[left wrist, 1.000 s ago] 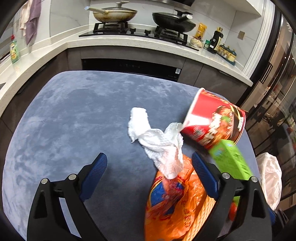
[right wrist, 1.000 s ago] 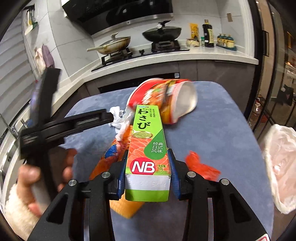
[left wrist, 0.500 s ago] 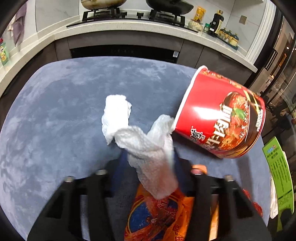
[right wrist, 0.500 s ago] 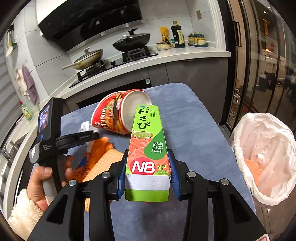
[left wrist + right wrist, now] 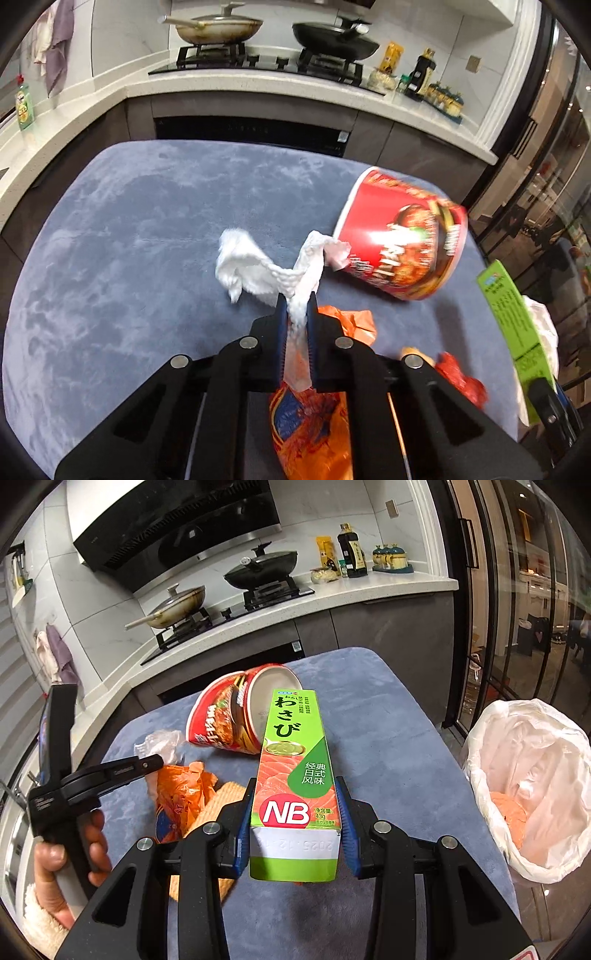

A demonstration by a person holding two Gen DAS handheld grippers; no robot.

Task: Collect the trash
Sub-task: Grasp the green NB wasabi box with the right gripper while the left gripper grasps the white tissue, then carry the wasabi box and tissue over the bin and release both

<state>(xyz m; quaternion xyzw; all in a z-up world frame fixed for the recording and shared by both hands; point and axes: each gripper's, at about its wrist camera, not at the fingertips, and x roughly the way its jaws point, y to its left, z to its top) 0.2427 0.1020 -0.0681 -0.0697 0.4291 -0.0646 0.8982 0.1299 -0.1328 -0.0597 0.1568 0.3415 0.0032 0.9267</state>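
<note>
While pinched in the right gripper, wasabi box lengthwise, pointing straight ahead; left gripper tight on tissue.

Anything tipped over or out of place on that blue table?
Yes: the red noodle cup lies on its side, mouth open, beside a crumpled orange wrapper. The white paper towel is pinched in the left gripper.

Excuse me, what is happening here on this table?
A person is clearing trash from the blue table with two tools. The left hand-held gripper is shut on a white paper towel. The right hand-held gripper holds a green wasabi box, beside the lined trash bin. A red noodle cup on its side and an orange wrapper remain on the table.
</note>
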